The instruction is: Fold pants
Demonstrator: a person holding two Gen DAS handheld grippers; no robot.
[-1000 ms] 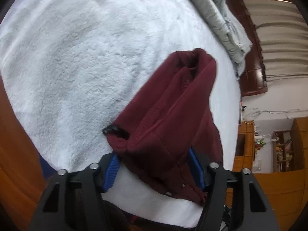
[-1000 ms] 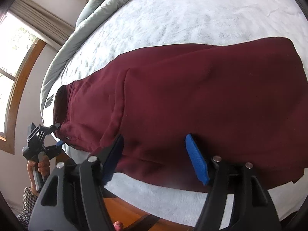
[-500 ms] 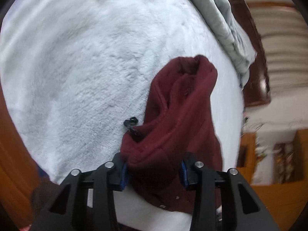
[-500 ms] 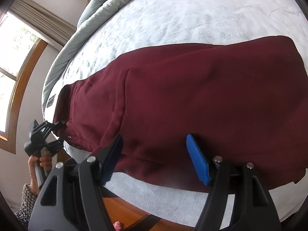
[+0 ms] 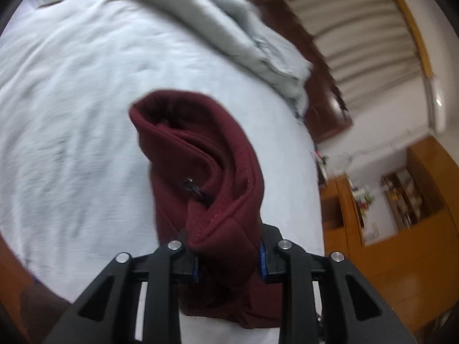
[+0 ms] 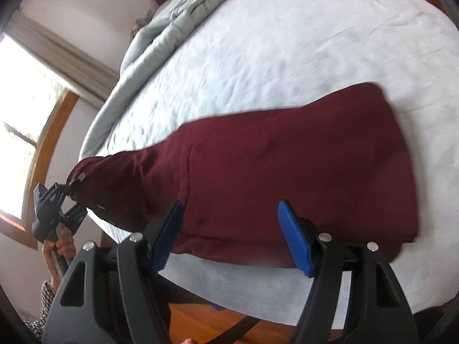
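Dark red pants [image 6: 281,177] lie lengthwise on the white bed cover, folded along their length. My left gripper [image 5: 229,261] is shut on the waistband end of the pants [image 5: 218,195] and lifts it off the bed; a black drawstring tip shows in the fold. In the right wrist view the left gripper [image 6: 71,189] appears at the far left, holding that end. My right gripper [image 6: 235,235] is open, its blue pads above the near edge of the pants' middle, holding nothing.
A crumpled grey duvet [image 5: 229,31] lies along the far side of the bed [image 6: 287,57]. A dark wooden headboard [image 5: 321,86] and orange cabinets [image 5: 387,215] stand beyond. A window [image 6: 20,114] is at the left. The wood floor [image 6: 218,324] shows below the bed edge.
My left gripper closed on the waistband end and raised it, bunching the cloth. The right gripper stayed open and drew back a little from the pants.
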